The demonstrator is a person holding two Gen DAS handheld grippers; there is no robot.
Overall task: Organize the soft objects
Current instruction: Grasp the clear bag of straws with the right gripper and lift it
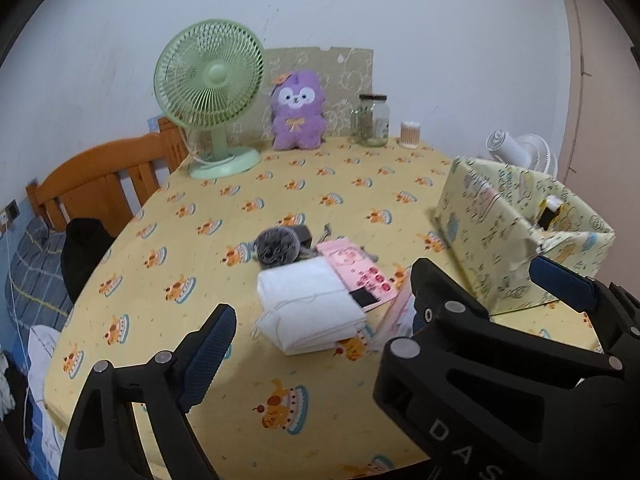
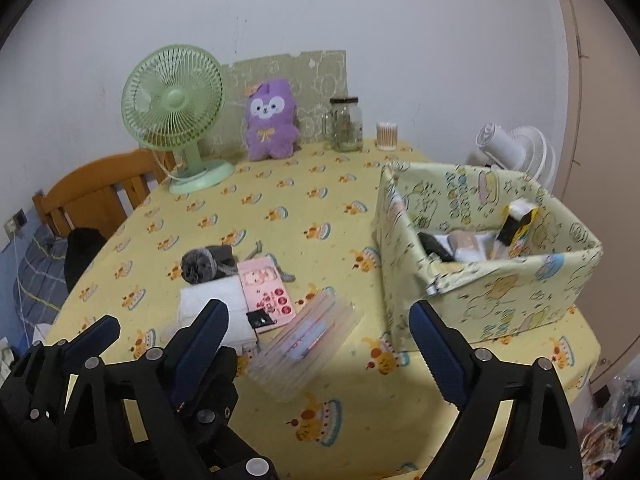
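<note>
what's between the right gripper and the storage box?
Right wrist view: only bare tablecloth lies between the open right gripper and the box; the clear pouch lies left of that stretch.

Matt printed cloth covers the table (image 2: 280, 208); fuzzy purple plush toy (image 2: 270, 124) and clear glass jar (image 2: 346, 124) at its far edge, glossy ribbed plastic case (image 2: 304, 344), soft white folded cloth (image 1: 312, 308), box (image 2: 500, 292) seemingly paper-wrapped.
</note>
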